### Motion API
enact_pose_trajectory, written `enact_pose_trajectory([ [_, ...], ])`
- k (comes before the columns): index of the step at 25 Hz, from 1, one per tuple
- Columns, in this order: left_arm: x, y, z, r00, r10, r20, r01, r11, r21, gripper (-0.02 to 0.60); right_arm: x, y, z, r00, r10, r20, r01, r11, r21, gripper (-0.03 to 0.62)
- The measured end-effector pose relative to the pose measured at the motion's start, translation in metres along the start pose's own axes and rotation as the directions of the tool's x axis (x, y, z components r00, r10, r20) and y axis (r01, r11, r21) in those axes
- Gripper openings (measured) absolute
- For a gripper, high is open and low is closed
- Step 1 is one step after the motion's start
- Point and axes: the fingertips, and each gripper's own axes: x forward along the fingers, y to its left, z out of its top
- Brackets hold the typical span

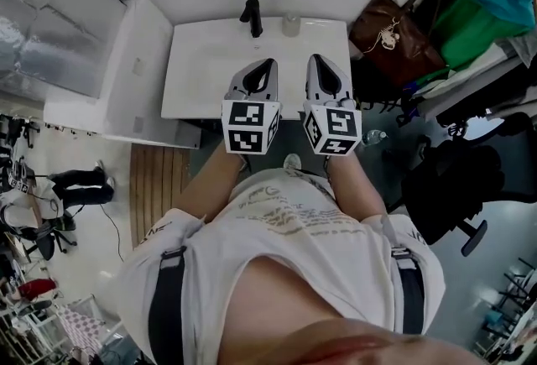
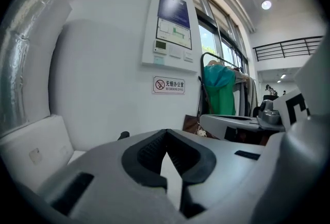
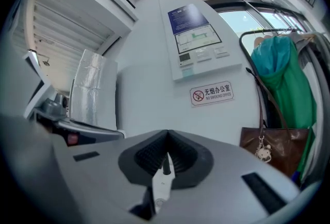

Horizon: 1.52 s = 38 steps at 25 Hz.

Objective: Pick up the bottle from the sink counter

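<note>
Now, left gripper point(image 1: 269, 64) and right gripper point(image 1: 318, 60) pressed together, bottle point(image 1: 290, 24) beside faucet point(image 1: 252, 18), brown bag point(image 1: 394, 40) nearby

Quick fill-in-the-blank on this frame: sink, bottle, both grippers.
1. The faucet at the back of the sink is ___ in colour.
2. In the head view, the bottle stands just to the ___ of the faucet.
3. The left gripper and right gripper are both empty, with their jaws ___.

Missing words: black; right; shut
</note>
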Motion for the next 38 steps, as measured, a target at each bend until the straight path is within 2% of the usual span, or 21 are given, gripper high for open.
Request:
enact_pose_trajectory([
  [7, 0.044, -0.002, 0.002, 0.999, 0.035, -0.023, -0.035, 0.999, -0.016, 0.02, 0.034, -0.036, -0.005, 0.999, 0.035, -0.028, -0.035, 0.999, 0.004, 0.023],
  [14, 0.065, 0.004, 0.004, 0.997, 0.057, -0.043, -0.058, 0.998, -0.012, 0.02, 0.05, -0.051, -0.001, 0.999, 0.042, -0.012, -0.041, 0.999, 0.03, 0.023],
  [25, 0.092, 0.004, 0.0, 0.998, 0.001, -0.069, -0.001, 1.0, -0.002, 0.02, 0.067, -0.067, -0.017, 0.998, -0.026, -0.058, 0.029, 0.999, 0.046, 0.023],
  [32, 0.115, 0.028, 0.005, 0.997, -0.049, -0.058, 0.048, 0.999, -0.014, 0.02, 0.089, -0.065, -0.01, 0.999, -0.053, -0.003, 0.053, 0.997, 0.055, 0.023],
  [38, 0.128, 0.05, 0.009, 0.996, -0.071, -0.053, 0.07, 0.997, -0.023, 0.02, 0.114, -0.058, -0.01, 0.998, -0.056, -0.004, 0.056, 0.998, 0.026, 0.023],
])
